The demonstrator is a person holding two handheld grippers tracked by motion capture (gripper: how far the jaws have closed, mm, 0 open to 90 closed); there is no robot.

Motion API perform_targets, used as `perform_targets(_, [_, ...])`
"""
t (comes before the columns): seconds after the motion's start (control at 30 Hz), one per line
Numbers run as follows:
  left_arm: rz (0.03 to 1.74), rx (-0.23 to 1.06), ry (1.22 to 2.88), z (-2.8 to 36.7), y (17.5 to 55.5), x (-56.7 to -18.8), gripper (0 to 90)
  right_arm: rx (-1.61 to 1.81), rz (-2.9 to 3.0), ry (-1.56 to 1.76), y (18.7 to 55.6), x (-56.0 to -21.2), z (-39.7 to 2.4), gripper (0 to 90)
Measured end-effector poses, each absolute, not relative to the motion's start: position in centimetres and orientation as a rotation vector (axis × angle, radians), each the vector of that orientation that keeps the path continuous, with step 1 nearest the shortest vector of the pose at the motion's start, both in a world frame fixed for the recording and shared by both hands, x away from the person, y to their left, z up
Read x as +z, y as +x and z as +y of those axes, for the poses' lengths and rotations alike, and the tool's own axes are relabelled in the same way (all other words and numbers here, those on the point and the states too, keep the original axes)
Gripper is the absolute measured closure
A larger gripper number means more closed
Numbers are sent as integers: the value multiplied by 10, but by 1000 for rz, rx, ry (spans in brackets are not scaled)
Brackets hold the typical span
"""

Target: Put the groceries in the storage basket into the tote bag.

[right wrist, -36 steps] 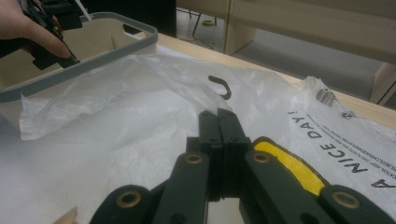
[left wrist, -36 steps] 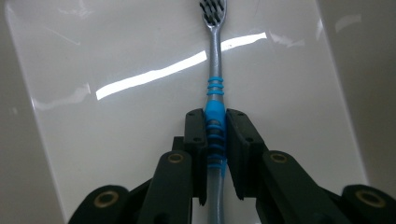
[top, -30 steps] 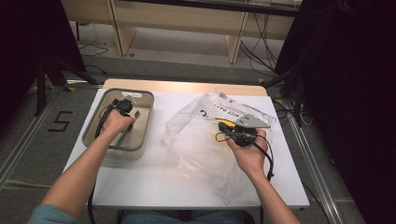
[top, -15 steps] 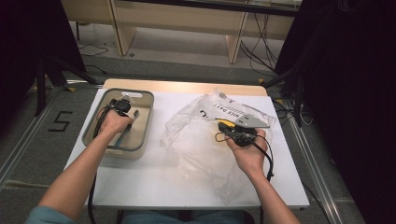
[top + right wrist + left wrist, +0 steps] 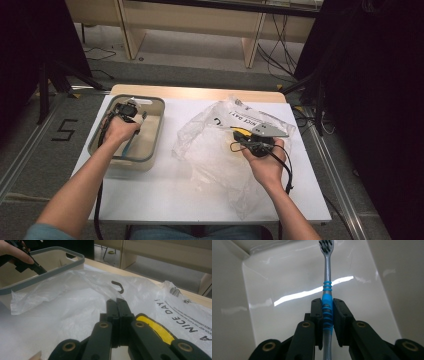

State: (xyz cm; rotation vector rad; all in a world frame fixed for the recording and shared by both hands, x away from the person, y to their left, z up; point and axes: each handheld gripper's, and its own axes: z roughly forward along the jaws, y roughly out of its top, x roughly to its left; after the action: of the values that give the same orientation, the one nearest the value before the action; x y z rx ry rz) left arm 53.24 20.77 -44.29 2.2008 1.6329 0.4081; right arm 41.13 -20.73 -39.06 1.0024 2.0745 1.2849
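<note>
The left hand (image 5: 121, 129) reaches forward from the near left, forearm stretched over the near rim of the tub (image 5: 155, 134) at the table's (image 5: 165, 200) left side, and tips the left gripper (image 5: 131, 111) down into it. In the left gripper view its jaws are clamped on the toothbrush (image 5: 327, 300), pads pressing both sides of the blue ribbed grip, with the silver neck running straight ahead to the dark bristles near the tub's far wall. The right hand (image 5: 262, 162) rests at the right side of the table, wrist bent slightly inward, holding the right gripper (image 5: 116, 305) low and level over the bag (image 5: 210, 145), a crumpled clear plastic one with black print that lies spread between the tub and the table's right edge. In the right gripper view those jaws stand pressed together; whether they pinch a fold of the bag cannot be told. A yellow part shows beside its right jaw.
</note>
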Motion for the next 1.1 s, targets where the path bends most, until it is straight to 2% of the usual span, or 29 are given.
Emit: perform_targets(1.1, [1511,512,2040,210,512,-410,788,1288,2077,1000,411,-392,-206,900])
